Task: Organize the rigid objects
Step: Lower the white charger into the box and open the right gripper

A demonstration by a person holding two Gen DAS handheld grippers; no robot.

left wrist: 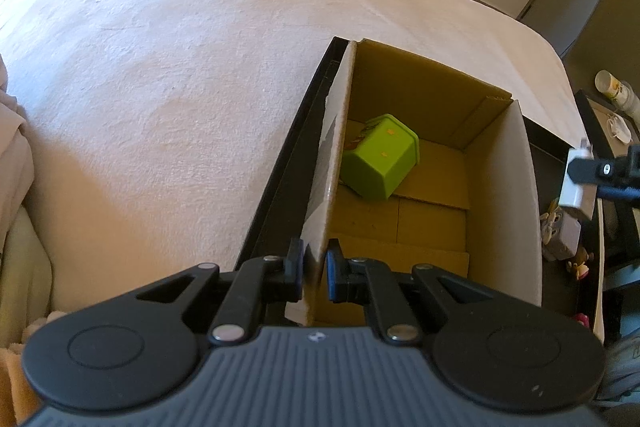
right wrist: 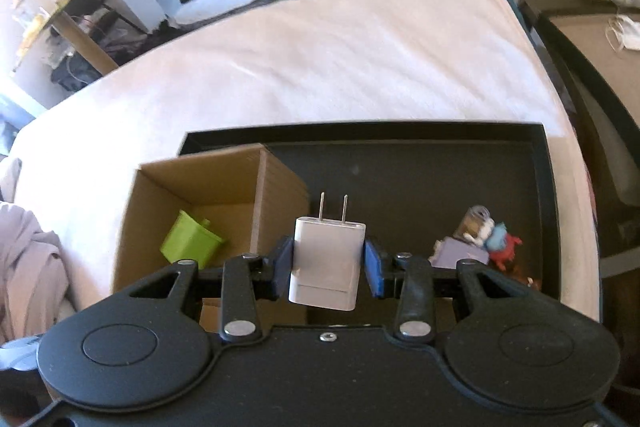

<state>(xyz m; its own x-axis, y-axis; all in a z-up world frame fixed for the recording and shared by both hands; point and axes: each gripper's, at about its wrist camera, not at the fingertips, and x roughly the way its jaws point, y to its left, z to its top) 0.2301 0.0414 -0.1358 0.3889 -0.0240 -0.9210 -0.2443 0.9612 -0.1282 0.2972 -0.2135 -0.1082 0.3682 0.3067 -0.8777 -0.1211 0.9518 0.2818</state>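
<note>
Setting: a bed (right wrist: 320,59) covered with a pale pinkish sheet; a shallow black tray (right wrist: 400,179) lies on it near the edge.
Cardboard box: an open brown cardboard box (left wrist: 440,115) stands in the left part of the black tray, its flaps folded down inside.
Left gripper: the left gripper (left wrist: 314,269) is closed on the near end of the box's left wall, one finger outside the wall and one inside.
Green container: a lime-green plastic container (left wrist: 380,157) with rounded corners lies tipped on its side on the box floor, close to the left wall; a printed label shows on its far end.
Right gripper: the right gripper (right wrist: 328,263) clamps a white charger plug (right wrist: 326,263) between its blue-padded fingers.
Charger plug look: a smooth white rectangular block with rounded edges, two thin metal prongs pointing away from the camera, and a faint seam across its near end.
Charger plug position: held in the air above the black tray, just to the right of the cardboard box.
Other tray contents: a small heap of toys (right wrist: 484,239) sits in the right near corner of the tray, including a lilac block and a red and blue figure.
</note>
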